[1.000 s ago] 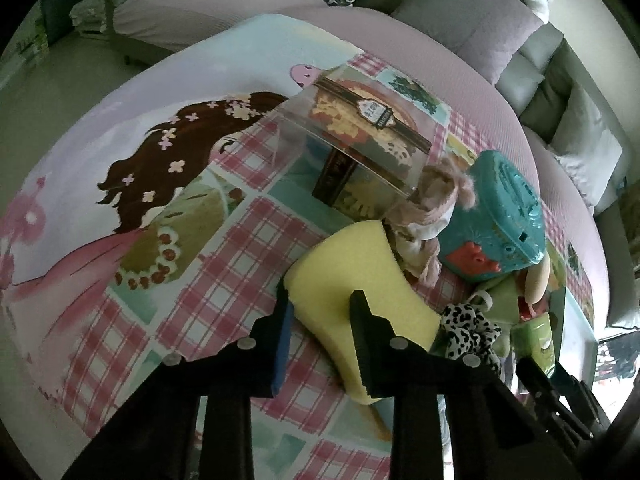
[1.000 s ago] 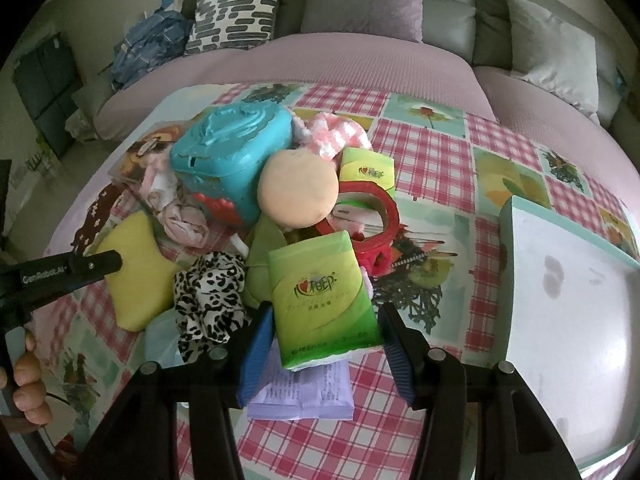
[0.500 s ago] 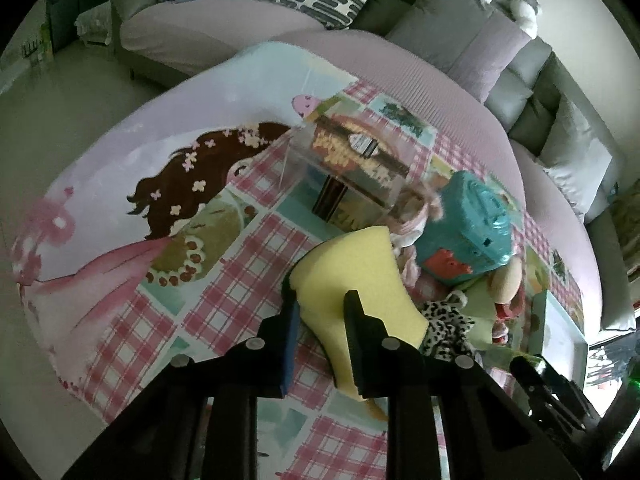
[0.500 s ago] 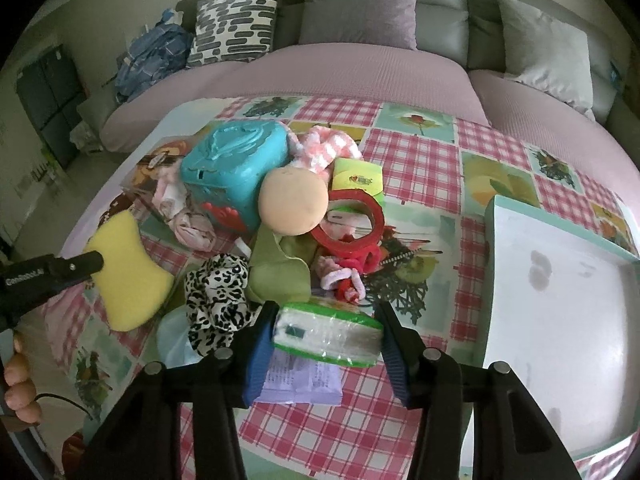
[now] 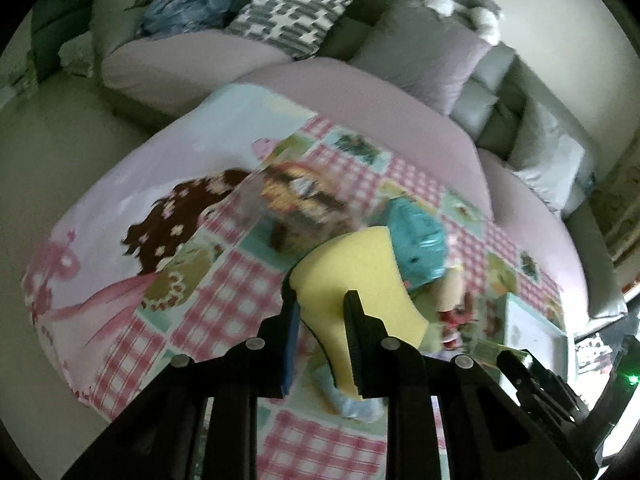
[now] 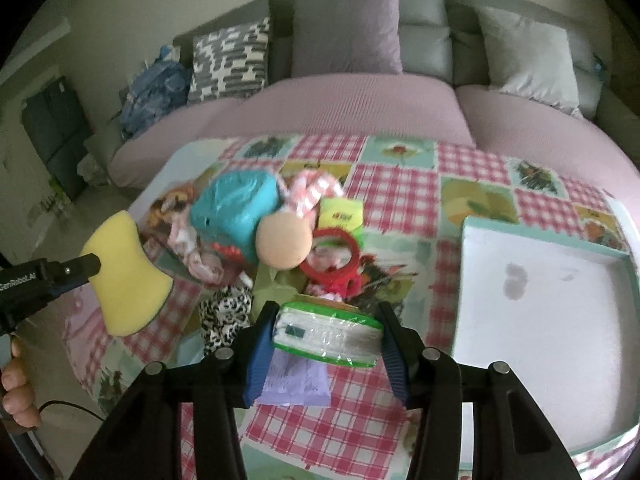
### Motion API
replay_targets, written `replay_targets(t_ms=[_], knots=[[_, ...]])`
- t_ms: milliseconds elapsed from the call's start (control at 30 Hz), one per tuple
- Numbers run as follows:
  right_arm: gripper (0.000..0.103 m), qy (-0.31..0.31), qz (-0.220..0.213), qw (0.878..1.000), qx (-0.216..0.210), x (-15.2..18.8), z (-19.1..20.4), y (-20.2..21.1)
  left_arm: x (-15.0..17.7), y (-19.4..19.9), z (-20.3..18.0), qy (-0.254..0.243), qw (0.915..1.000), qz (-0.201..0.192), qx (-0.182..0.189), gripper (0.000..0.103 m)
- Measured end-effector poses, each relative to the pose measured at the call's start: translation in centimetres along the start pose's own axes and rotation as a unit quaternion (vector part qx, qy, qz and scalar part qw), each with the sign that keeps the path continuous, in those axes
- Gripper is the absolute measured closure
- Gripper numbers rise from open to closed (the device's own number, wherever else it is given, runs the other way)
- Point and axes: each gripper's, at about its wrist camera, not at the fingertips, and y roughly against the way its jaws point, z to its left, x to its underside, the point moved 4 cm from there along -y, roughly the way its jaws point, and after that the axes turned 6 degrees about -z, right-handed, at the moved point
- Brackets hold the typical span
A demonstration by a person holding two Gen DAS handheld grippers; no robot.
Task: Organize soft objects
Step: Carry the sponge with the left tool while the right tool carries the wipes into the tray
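- My left claw [image 5: 318, 306] is clamped on the yellow sponge [image 5: 352, 280]. The 2 jaws pinch its narrow waist and the wide end flares out beyond the tips toward 12 o'clock.
- From the right wrist view, that sponge [image 6: 126, 276] hangs clear of the checked tablecloth [image 6: 400, 184], off the table's 9 o'clock edge.
- My right claw [image 6: 326, 330] is clamped on the green tissue pack [image 6: 326, 334], gripped across its short sides with the end face toward the lens. A lilac packet [image 6: 294, 382] lies on the cloth underneath.
- I judge both items are lifted and the step in hand is carrying them to the white tray [image 6: 472, 280], which sits empty at 3 o'clock of the right claw.
- To do it well I would hold the squeeze steady; foam springs back, and a slack pinch could let it twist out.
- I would travel above the pile at 12 o'clock: teal box [image 6: 234, 210], peach ball [image 6: 284, 242], red ring [image 6: 334, 256], leopard scrunchie [image 6: 224, 316].
- I would take the right claw to the tray first, since the left must cross the whole heap.
- I would lower each item flat before letting go, the 2 side by side.
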Motion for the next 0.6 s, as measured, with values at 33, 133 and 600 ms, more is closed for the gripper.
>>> replay_targets(t_ms=[33, 133, 600], knots=[[0.052, -0.002, -0.007, 1.0, 0.004, -0.2, -0.4, 0.4, -0.3, 0.3, -0.8, -0.007, 1.0, -0.003, 0.006, 0.08], [0.052, -0.015, -0.025, 0.999, 0.02, -0.9, -2.0, 1.6, -0.9, 0.6, -3.6, -0.03, 0.9991, -0.005, 0.03, 0.08], [0.052, -0.145, -0.055, 0.975, 0.161, -0.3, -16.4, 5.7, 1.5, -1.4, -18.5, -0.143, 0.9802, 0.034, 0.133, 0.08]])
